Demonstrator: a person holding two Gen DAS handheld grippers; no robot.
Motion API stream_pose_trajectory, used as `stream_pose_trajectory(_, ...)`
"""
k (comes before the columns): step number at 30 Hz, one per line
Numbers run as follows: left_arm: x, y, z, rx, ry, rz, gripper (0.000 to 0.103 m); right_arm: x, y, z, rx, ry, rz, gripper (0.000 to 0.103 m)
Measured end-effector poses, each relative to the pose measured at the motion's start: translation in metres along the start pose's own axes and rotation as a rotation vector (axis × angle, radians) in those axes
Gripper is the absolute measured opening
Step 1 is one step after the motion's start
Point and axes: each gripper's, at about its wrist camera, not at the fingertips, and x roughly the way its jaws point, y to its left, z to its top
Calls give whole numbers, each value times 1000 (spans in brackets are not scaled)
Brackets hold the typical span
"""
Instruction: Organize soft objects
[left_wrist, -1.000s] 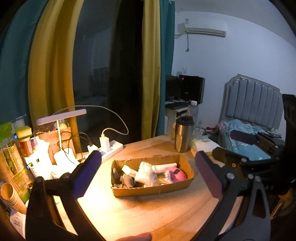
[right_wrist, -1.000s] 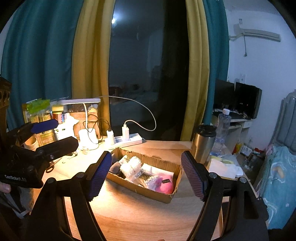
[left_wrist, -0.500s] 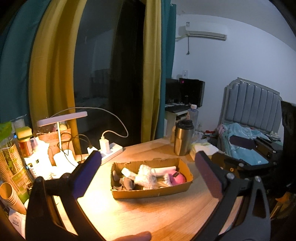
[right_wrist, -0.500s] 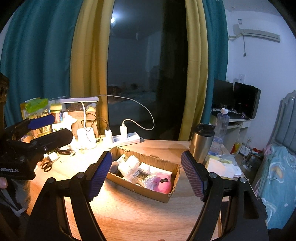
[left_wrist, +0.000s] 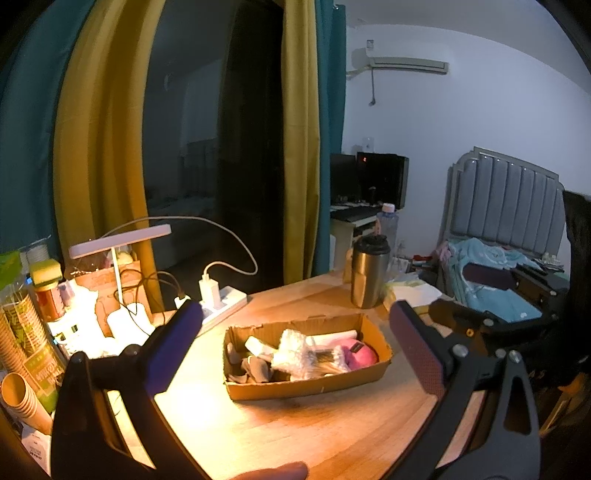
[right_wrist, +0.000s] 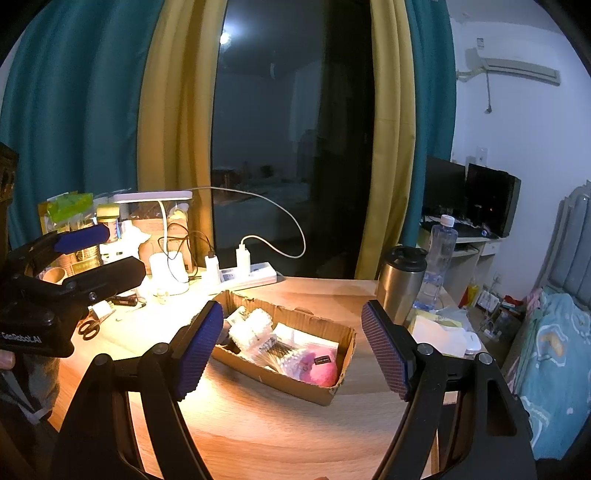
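An open cardboard box (left_wrist: 306, 391) (right_wrist: 280, 380) lies in the middle of the round wooden table. In it are a pink soft ball (left_wrist: 360, 356) (right_wrist: 321, 369), a bubble-wrap bundle (left_wrist: 291, 349) (right_wrist: 255, 328), grey cloth pieces (left_wrist: 255, 367) and a white tube (left_wrist: 332, 338). My left gripper (left_wrist: 295, 310) (right_wrist: 125, 249) hovers open in front of the box, nothing between its fingers. My right gripper (right_wrist: 291, 314) (left_wrist: 448, 288) also stands open and holds nothing, short of the box on its right side. Neither touches the box.
A steel tumbler (left_wrist: 369, 273) (right_wrist: 400, 280) and a water bottle (right_wrist: 439, 258) stand behind the box at the right. A power strip (left_wrist: 221, 302), a lit desk lamp (left_wrist: 118, 240), paper cups (left_wrist: 22, 332) and scissors (right_wrist: 88, 326) crowd the left. A bed (right_wrist: 554, 350) lies right.
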Motion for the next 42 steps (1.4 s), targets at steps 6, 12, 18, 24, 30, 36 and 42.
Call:
stream_pose_trajectory(6,5,0,1,-7,-1,3,102,1,-2,0,0,2,1,80)
stream_pose_trajectory(12,8,1,2,-10,-1,8,102,5,-7,1,-1,0,5,80)
stream_pose_trajectory(18,8,1,2,-10,0,8,102,6,-8,1,0,3,6,80)
stream_pose_trajectory(24,10,1,2,-10,1,7,102,8,-11,0,7,5,3,80)
stream_pose_trajectory(30,11,0,2,-7,0,9,102,9,-12,0,9,5,2,80)
stream_pose_trajectory(36,13,-2,2,-6,-2,9,102,9,-12,0,8,5,2,80)
stream_pose_trajectory(42,12,-1,2,-10,-3,11,102,9,-13,-1,10,6,-1,80)
